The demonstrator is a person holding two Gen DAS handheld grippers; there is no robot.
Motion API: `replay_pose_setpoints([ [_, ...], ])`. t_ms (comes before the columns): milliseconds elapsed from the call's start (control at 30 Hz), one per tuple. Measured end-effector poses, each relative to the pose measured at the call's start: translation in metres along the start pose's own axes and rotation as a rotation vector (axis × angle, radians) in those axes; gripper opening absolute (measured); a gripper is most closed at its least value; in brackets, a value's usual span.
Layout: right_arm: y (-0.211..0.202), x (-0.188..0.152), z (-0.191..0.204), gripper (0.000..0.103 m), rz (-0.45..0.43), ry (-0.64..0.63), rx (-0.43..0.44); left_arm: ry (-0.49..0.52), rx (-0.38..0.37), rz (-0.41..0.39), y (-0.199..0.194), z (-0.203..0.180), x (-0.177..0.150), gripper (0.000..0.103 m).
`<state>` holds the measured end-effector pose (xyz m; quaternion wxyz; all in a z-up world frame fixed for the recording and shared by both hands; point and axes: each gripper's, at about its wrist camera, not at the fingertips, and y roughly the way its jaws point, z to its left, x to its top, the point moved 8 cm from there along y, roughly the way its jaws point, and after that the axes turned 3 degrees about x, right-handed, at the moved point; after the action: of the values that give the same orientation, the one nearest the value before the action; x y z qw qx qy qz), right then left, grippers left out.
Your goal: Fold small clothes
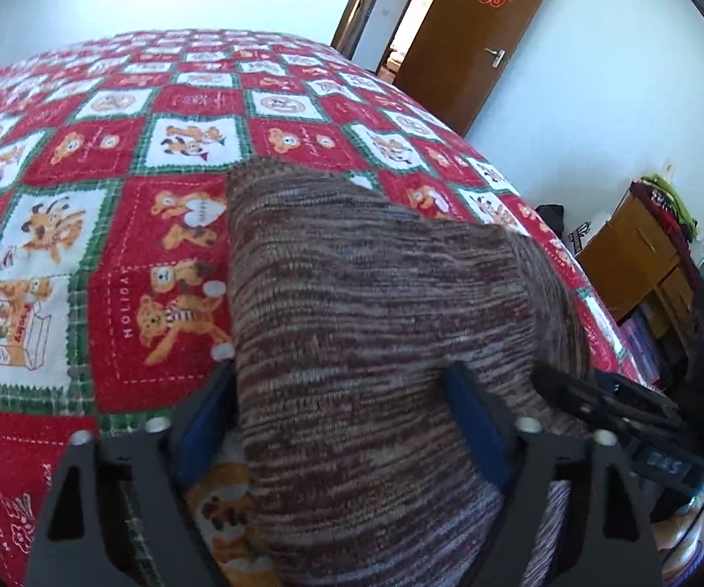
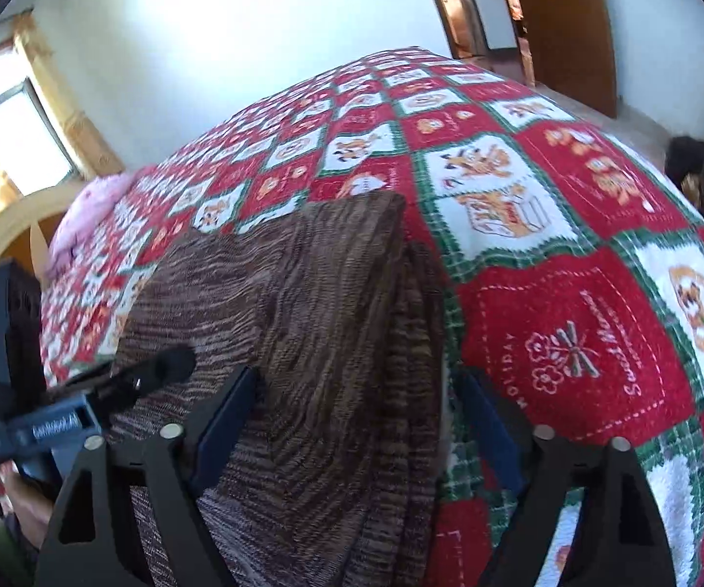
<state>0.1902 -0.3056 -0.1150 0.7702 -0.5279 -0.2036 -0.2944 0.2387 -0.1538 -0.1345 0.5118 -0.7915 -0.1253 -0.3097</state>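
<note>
Brown-and-grey knit garment [image 1: 376,303] lies folded on the red, white and green patchwork bedspread [image 1: 83,225], near its front edge. Left gripper [image 1: 342,391]: jaws stand apart, the garment's edge bulging up between the blue pads; whether they press on it, cannot tell. Right gripper [image 2: 357,391]: jaws part-open over the garment's right edge, the right pad clear of the cloth. Brown door [image 1: 479,34] stands ajar behind the bed.
</note>
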Motion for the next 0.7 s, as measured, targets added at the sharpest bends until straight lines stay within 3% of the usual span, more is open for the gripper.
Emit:
replay_pose_setpoints([
  [33,0.003,-0.002,0.006,0.045,0.013,-0.026,0.008,0.018,0.004,-0.006,-0.001,-0.003,-0.001,0.069],
  [67,0.004,-0.004,0.01,0.044,0.017,-0.037,0.008,0.032,0.008,-0.012,-0.002,-0.005,-0.001,0.066],
  [200,0.004,-0.004,0.02,0.031,0.004,-0.064,-0.073,0.036,0.012,-0.04,-0.013,-0.007,0.001,0.031],
  [233,0.002,-0.004,0.022,0.029,-0.003,-0.059,-0.087,0.049,0.016,-0.051,-0.02,-0.011,0.002,0.027],
  [500,-0.08,-0.01,0.086,0.027,-0.163,-0.124,-0.162,0.128,-0.022,-0.17,-0.097,-0.041,0.003,0.025],
  [700,-0.167,-0.037,0.103,0.025,-0.273,-0.011,-0.134,0.214,-0.083,-0.198,-0.154,-0.075,-0.017,0.025],
])
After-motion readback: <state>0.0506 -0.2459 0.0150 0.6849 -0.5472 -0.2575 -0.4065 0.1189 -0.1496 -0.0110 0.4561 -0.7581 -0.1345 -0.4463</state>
